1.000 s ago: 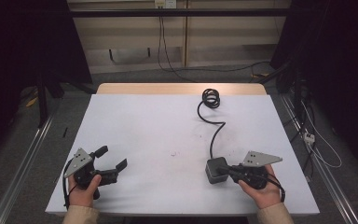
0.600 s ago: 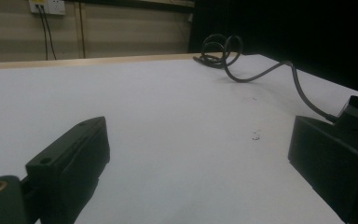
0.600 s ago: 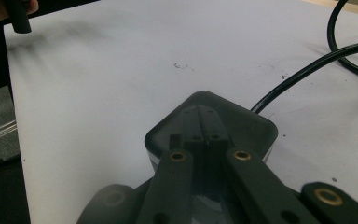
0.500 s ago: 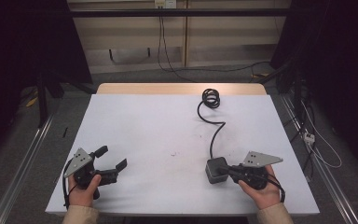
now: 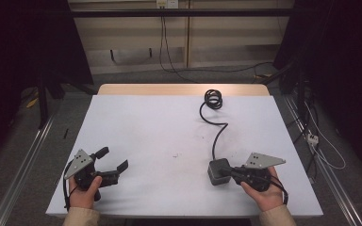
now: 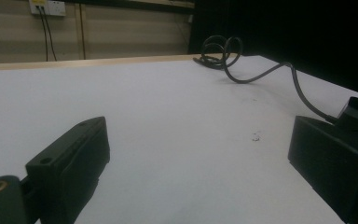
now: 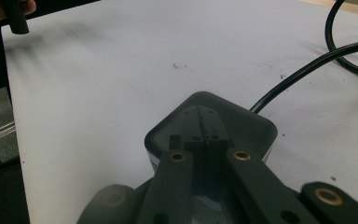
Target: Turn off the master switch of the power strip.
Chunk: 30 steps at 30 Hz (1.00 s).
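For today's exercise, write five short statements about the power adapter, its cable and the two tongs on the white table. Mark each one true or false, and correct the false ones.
1. The left tongs stand open with nothing between the jaws. True.
2. The right tongs rest against the dark power adapter, jaws close together. True.
3. The cable from the adapter ends in a coil at the near edge of the table. False: the coil lies at the far edge.
4. The left tongs touch the adapter. False: they sit apart, at the table's left side.
5. A hand holds the right tongs from the near edge. True.
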Available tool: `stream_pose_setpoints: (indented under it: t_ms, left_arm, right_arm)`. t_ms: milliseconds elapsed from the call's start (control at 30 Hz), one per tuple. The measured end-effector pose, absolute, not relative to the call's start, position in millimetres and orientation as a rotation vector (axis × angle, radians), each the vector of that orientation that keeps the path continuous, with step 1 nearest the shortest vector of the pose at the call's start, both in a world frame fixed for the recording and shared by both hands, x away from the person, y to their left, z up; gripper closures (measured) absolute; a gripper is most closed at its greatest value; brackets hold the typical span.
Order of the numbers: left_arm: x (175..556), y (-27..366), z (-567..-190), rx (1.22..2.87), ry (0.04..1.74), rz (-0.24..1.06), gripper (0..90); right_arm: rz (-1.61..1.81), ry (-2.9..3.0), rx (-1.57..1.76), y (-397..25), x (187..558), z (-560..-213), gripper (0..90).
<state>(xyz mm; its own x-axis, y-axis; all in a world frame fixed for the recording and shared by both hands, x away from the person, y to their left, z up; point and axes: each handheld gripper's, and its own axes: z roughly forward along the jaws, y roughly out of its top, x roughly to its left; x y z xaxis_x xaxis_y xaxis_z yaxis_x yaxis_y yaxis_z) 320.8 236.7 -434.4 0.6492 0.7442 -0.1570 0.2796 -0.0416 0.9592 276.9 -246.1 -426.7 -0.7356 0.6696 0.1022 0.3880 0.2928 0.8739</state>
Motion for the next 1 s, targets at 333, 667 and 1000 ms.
stream_pose_setpoints:
  t_ms: [333,667,1000]
  left_arm:
    - [320.9,236.6,-434.3,1.616,0.861,0.462,5.2]
    - [321.1,237.4,-434.2,1.616,0.860,0.464,5.2]
    - [320.5,239.1,-434.1,1.610,0.866,0.464,5.2]
  right_arm:
    - [1.424,2.278,0.973,-246.2,277.1,-426.7,90.0]
    - [1.450,2.263,0.985,-247.8,277.7,-425.1,90.0]
    - [1.461,2.272,0.979,-245.3,277.9,-425.2,90.0]
